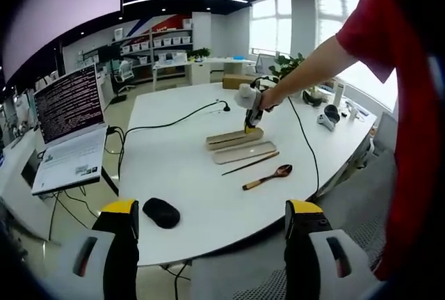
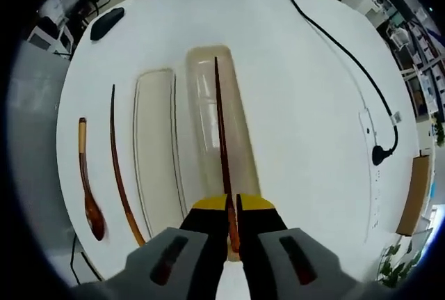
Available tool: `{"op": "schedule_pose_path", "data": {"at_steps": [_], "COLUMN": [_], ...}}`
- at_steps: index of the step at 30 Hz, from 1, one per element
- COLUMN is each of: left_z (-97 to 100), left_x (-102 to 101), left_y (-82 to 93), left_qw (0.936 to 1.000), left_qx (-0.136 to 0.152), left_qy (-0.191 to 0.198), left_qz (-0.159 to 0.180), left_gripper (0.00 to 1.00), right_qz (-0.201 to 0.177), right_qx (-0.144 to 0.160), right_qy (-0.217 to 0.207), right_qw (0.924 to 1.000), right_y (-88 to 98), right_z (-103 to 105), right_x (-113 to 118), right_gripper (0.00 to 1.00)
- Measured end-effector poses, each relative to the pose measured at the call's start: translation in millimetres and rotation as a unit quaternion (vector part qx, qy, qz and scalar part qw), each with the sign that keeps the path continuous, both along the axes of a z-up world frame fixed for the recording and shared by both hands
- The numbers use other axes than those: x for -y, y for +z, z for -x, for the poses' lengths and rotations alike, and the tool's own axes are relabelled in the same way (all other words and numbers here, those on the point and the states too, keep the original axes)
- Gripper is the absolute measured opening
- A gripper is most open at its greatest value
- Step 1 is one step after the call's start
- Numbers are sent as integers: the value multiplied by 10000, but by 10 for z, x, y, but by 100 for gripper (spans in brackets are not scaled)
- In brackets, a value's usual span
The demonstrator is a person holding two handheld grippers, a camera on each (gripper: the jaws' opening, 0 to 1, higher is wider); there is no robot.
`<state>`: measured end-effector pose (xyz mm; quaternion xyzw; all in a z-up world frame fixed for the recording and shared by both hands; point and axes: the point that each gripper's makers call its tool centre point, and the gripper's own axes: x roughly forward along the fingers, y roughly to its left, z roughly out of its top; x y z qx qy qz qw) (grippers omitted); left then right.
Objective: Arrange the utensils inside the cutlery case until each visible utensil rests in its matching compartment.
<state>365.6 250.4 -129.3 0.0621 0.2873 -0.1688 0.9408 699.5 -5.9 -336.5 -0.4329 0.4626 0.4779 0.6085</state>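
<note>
You've got 2 dark wooden chopsticks (image 2: 221,129) (image 2: 118,168), 1 brown wooden spoon (image 2: 86,182), 2 beige case halves (image 2: 208,98) (image 2: 154,140), 1 black mouse (image 2: 106,22).

Your worktop (image 2: 306,126) is plain white, and every colour below sits against it. The cutlery case (image 2: 215,154) is a pale translucent beige, and its lid (image 2: 156,154), just beside it, is a creamier off-white. The chopstick (image 2: 222,154) your right claw (image 2: 232,227) holds over the case is dark reddish brown; the second chopstick (image 2: 119,168), beyond the lid, is the same colour. The spoon (image 2: 87,182) has a dark brown bowl and a lighter tan handle end. Your claws show yellow tips on black fingers with grey bodies, the left claw (image 1: 212,220) too. The cable (image 2: 348,56) is black, as is the mouse (image 1: 161,212). Your sleeve (image 1: 379,28) is red.
</note>
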Motion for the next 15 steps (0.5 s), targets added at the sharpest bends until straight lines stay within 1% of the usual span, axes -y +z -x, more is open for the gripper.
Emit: {"op": "schedule_pose_path", "data": {"at_steps": [2,5,7,9,15], "left_z": [2,6,14,22,30], "left_x": [8,7,11,16,25], "left_y": [17,36,54,70,104], "left_qw": [10000,10000,10000,9999,9998], "left_qx": [26,55,84,109,180], "left_qy": [-12,2,-3,-2,-28], "left_qz": [-9,6,-1,3,20], "left_gripper": [89,89,89,89,89], "right_qz": [-12,10,-17,-26,-96], "right_qx": [-5,65,130,109,152], "right_qy": [1,13,-17,-79,-167], "right_qw": [10000,10000,9999,9999,9997], "right_y": [3,17,42,55,186], "right_z": [9,17,-19,-23,11], "right_x": [-1,14,21,35,34], "right_gripper": [1,2,3,5,6]}}
